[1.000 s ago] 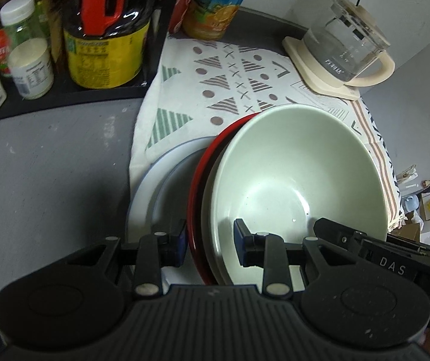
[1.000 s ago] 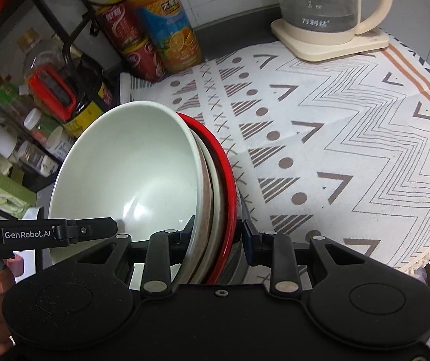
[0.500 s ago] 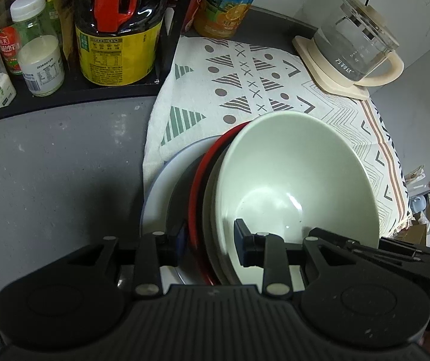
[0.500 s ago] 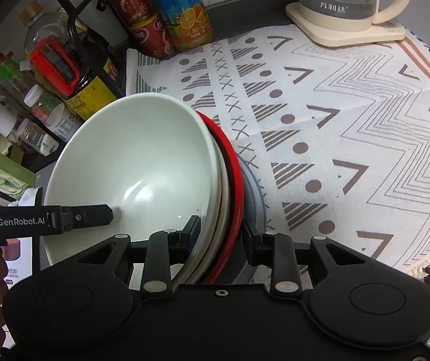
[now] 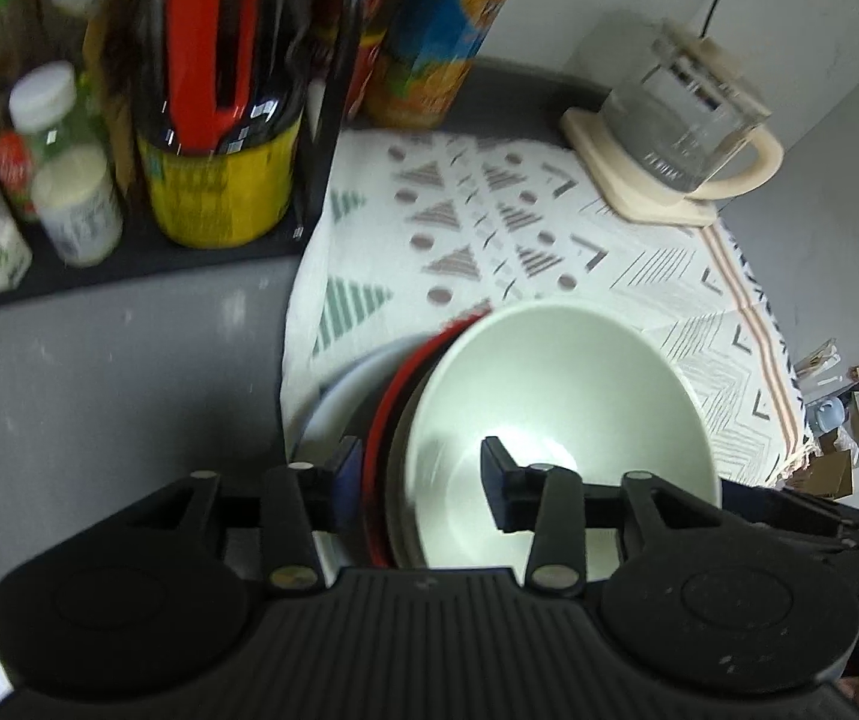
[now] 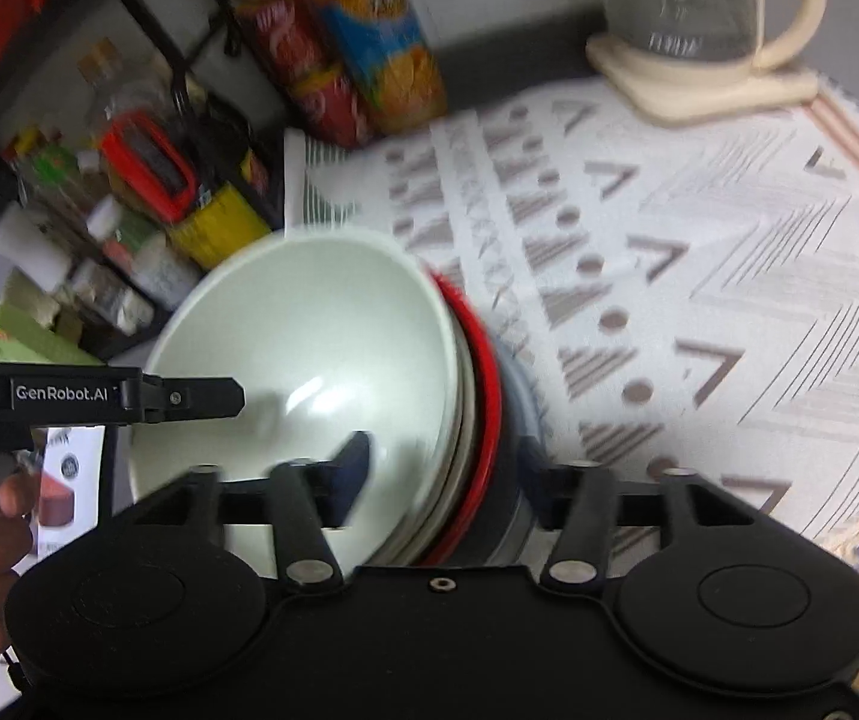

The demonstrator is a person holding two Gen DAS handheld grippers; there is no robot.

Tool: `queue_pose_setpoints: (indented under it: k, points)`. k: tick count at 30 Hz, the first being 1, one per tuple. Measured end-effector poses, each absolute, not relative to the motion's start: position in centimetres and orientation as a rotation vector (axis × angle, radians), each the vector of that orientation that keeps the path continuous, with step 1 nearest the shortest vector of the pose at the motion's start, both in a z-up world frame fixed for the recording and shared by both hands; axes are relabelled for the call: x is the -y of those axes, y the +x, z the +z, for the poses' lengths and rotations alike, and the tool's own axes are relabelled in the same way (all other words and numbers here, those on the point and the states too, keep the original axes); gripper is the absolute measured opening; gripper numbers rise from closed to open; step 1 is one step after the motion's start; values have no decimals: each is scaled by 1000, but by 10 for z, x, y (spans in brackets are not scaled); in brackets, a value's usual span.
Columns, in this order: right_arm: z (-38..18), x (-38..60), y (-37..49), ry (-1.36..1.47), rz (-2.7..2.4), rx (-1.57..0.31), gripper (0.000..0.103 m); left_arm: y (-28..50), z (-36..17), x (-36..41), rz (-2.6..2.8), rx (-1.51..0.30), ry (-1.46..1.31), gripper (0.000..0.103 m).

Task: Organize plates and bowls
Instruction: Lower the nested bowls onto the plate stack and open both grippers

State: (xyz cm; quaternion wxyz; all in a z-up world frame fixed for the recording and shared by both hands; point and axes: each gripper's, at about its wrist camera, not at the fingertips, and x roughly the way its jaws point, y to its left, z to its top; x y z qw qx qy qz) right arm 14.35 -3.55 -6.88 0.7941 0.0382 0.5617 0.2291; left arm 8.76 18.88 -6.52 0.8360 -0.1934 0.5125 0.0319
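On the patterned cloth (image 6: 699,276) at the bench's 6 o'clock edge, the stacked bowls (image 5: 555,414) and plates (image 6: 483,384) sit nested, and I've just been loosening my left claw (image 5: 423,483) and right claw (image 6: 447,474), both now released astride the rims, probably to leave them resting.

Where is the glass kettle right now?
The glass kettle sits on its cream base at the far right corner of the patterned cloth, beyond the stacked bowls and right of the orange drink bottle.
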Motion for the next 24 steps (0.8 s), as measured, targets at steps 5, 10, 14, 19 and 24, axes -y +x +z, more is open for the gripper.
queue_pose_setpoints:
  k: [5,10,14,19,24]
  points:
    - [-54,55,144,127,445,-1149,68,92,-54,-184,51,-1052,-378,63]
    - [-47,80,136,148,416,-1109,82,85,-37,-178,73,-986,-369,82]
    - [-40,100,134,183,385,-1079,96,76,-23,-176,124,-957,-363,84]
    - [-25,124,122,162,346,-1023,103,54,-8,-165,180,-938,-357,88]
    - [-11,152,103,144,300,-978,103,24,2,-146,202,-904,-382,89]
